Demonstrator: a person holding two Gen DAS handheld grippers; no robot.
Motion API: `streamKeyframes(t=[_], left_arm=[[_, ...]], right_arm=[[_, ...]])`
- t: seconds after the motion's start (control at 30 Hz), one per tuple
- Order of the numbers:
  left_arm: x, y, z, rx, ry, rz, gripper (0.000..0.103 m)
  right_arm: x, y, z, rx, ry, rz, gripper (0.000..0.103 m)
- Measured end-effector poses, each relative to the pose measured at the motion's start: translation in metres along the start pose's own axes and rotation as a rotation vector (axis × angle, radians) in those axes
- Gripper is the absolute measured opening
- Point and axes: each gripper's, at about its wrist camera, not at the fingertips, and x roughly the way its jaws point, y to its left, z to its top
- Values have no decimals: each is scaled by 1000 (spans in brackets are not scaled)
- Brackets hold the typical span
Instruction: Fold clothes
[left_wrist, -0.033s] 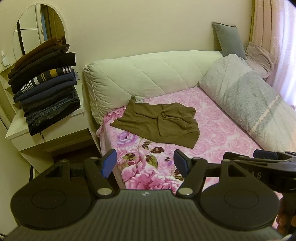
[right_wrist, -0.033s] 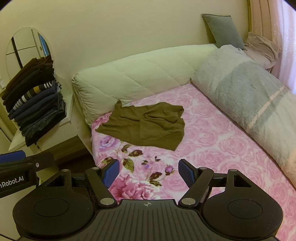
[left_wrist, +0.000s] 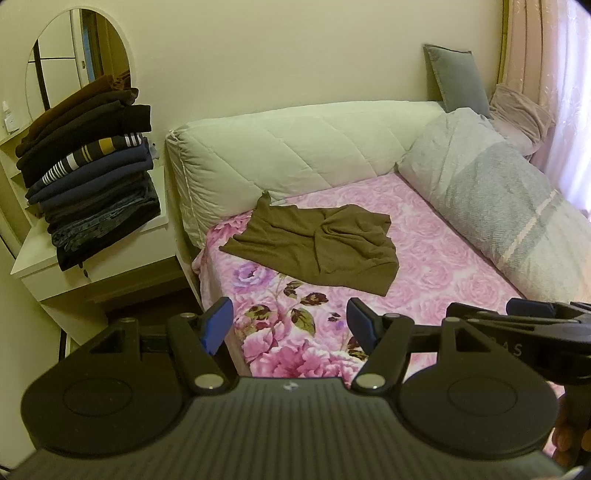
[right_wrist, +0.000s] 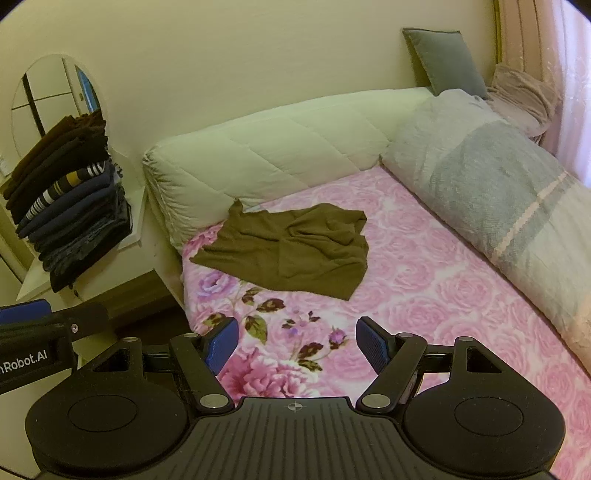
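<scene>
One olive garment (left_wrist: 317, 247) on floral bed (left_wrist: 443, 258).

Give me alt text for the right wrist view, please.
A crumpled olive-brown garment lies unfolded on the pink floral bedsheet, ahead of the open, empty right gripper. A stack of folded dark clothes sits on the white side table at left; the left gripper pokes in at the left edge.
</scene>
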Motion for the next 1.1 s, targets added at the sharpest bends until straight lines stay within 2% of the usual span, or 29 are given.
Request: streamKeyframes(t=[0.4, 1.1], left_arm=[[-5, 2, 3, -4, -6, -8, 64], [-18, 15, -3, -10, -31, -33, 64]], right_arm=[[-4, -11, 1, -9, -1, 1, 73], [-18, 13, -9, -19, -31, -22, 73]])
